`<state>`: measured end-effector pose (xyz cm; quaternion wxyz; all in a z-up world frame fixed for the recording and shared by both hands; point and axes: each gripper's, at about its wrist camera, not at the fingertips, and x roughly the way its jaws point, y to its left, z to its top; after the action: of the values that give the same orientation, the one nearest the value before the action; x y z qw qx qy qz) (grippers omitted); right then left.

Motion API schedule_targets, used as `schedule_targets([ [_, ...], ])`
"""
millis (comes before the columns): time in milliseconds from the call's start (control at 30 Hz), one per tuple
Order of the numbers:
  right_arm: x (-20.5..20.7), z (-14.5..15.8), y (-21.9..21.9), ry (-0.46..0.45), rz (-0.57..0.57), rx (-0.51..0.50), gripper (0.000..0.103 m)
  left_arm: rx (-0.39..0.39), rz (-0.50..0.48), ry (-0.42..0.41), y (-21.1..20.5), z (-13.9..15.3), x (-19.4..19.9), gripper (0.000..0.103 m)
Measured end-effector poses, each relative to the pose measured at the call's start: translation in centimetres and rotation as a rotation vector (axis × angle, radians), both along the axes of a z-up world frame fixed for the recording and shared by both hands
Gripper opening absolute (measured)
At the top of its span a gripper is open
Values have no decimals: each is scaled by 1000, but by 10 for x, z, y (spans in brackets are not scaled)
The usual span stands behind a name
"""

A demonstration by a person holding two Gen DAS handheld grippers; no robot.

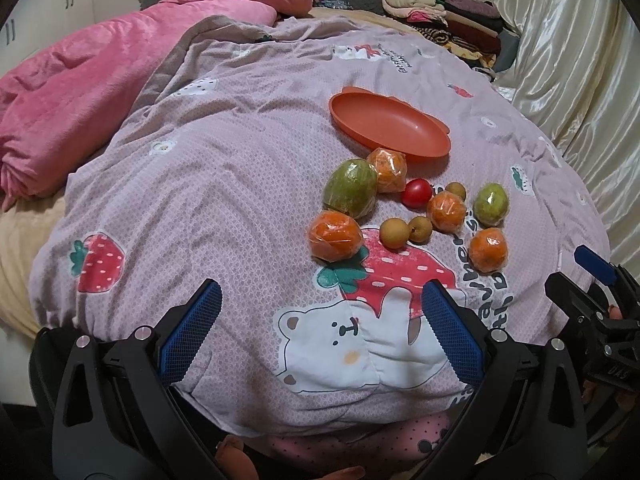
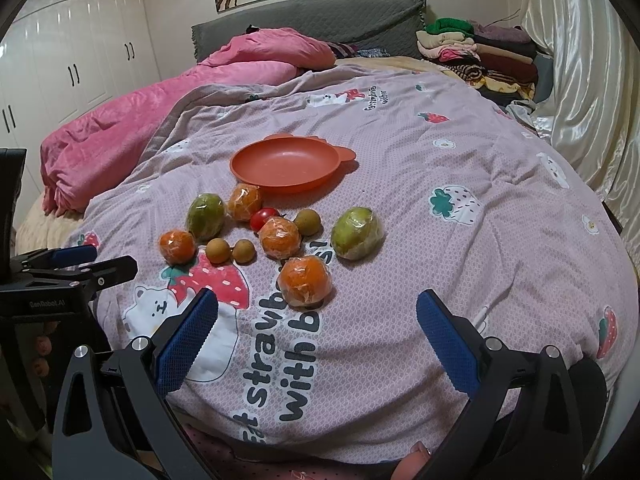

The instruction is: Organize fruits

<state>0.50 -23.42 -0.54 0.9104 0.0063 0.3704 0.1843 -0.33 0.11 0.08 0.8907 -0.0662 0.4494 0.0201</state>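
Note:
An orange plate (image 1: 390,126) (image 2: 284,164) lies bare on the pink quilt. In front of it lie loose fruits: several wrapped oranges (image 1: 335,236) (image 2: 305,281), two wrapped green fruits (image 1: 351,188) (image 2: 357,233), a red tomato (image 1: 417,193) (image 2: 263,218) and three small brown fruits (image 1: 394,233) (image 2: 218,250). My left gripper (image 1: 320,300) is open and empty, short of the fruits. My right gripper (image 2: 316,312) is open and empty, just short of the nearest orange. It also shows at the right edge of the left wrist view (image 1: 580,280).
A pink blanket (image 2: 132,128) is bunched at the far left of the bed. Folded clothes (image 2: 476,52) are stacked at the far right by a cream curtain (image 2: 592,80). White wardrobes (image 2: 68,52) stand to the left.

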Motion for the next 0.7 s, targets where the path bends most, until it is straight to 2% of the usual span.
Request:
schedule_targets([
  [700,-1,2,-2,-3,-4,-1,99,-4,-4,-5,3,2,1,94],
])
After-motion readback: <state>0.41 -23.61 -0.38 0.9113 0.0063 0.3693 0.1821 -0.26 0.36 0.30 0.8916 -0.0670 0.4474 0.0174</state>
